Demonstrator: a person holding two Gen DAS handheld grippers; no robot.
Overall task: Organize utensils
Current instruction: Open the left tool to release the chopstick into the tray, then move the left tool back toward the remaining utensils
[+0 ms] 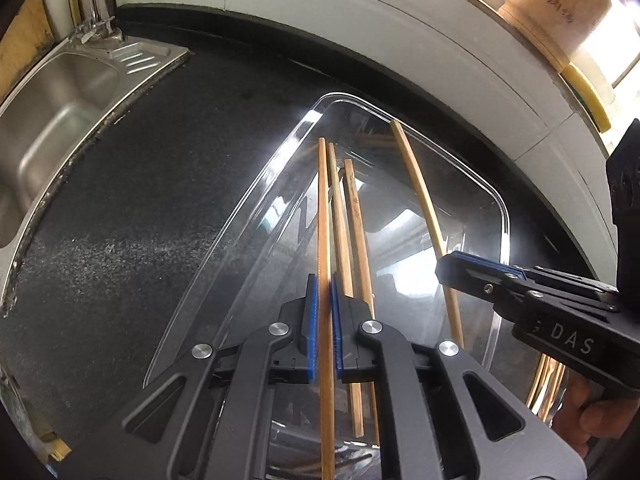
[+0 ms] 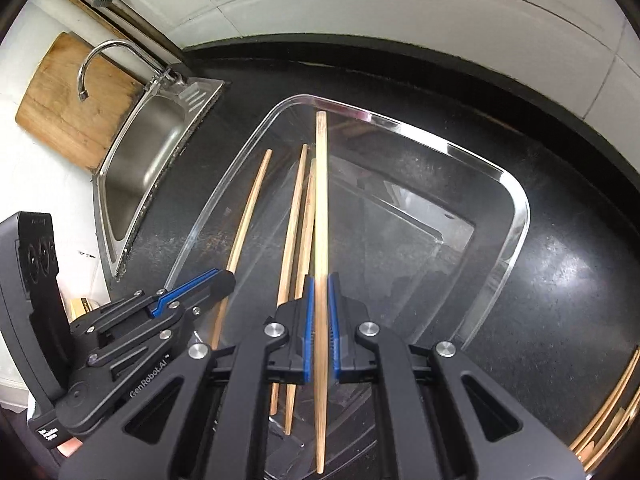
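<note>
A clear plastic container sits on the black counter. Two wooden chopsticks lie side by side on its floor. My left gripper is shut on a third chopstick, held lengthwise over the container's left part. My right gripper is shut on a fourth chopstick, also lengthwise over the container, just right of the two lying ones. Both held sticks point toward the far rim.
A steel sink with a faucet lies left of the container. A wooden cutting board leans behind it. More chopsticks sit at the near right. White wall tiles close off the counter's back.
</note>
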